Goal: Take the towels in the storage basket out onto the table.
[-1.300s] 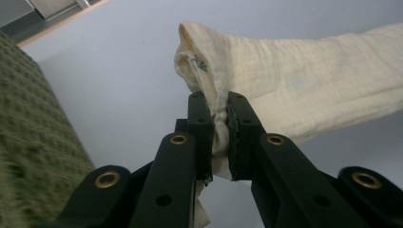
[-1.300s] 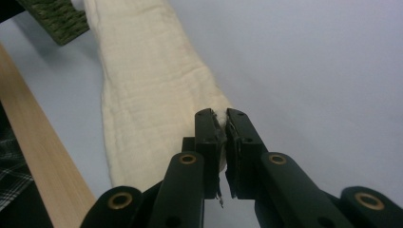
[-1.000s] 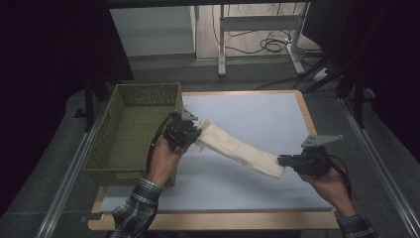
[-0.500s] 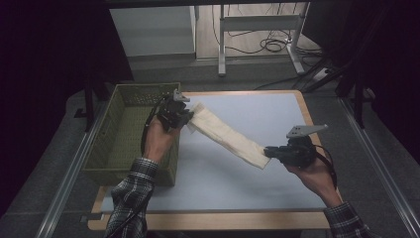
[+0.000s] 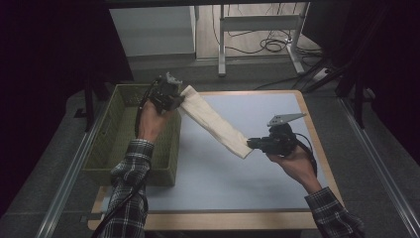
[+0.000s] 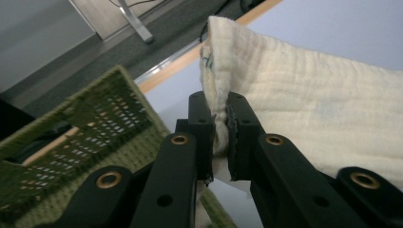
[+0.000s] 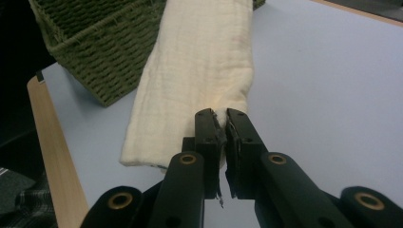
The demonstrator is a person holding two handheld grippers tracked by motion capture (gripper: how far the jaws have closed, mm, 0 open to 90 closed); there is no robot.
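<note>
Cloth hangs stretched between my two grippers, a long folded cream strip running from 11 o'clock down toward 4 o'clock over the pale blue table. In the high view it is lifted off the surface along its length.

My left gripper is clenched on the strip's far end, at the rim of the green basket, which sits at 9 o'clock on the table. In the left gripper view the jaws press together on the cloth's folded corner, with the fabric standing up above the pads and spreading away to the right. The basket's woven wall sits to the left, below the jaws.

My right gripper is clamped on the near end, at about 3 o'clock on the table. In the right gripper view the jaws pinch one corner of the cloth, the strip running straight away from them toward the basket at the upper left. The other corner of this end hangs free to the left of the jaws. The table's wooden edge shows down the left side.
</note>
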